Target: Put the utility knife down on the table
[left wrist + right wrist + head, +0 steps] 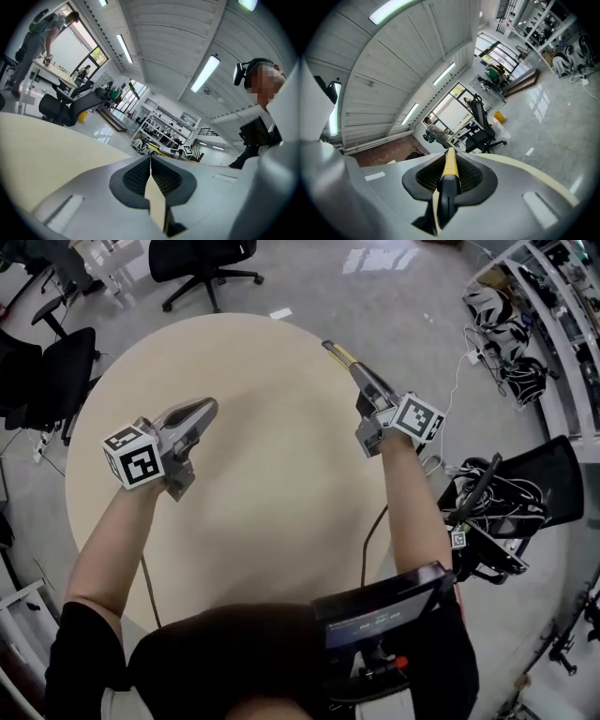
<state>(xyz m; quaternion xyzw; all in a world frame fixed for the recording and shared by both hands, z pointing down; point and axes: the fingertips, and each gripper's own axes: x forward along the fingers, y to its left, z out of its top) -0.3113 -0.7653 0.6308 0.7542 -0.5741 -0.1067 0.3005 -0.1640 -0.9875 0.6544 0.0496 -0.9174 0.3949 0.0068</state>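
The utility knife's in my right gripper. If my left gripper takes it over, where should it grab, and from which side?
Probably the free end of the utility knife: its slim yellow-and-black body sticks out past the jaws of the right gripper, shut on it. Bring the left gripper in from the knife's left side, jaws opened across the body.

the left gripper has its jaws closed, tips meeting, with nothing between them. the table spreads below at the left. beyond it stand a chair and shelves. at the far left a person bends over a desk. lamps run across the ceiling.
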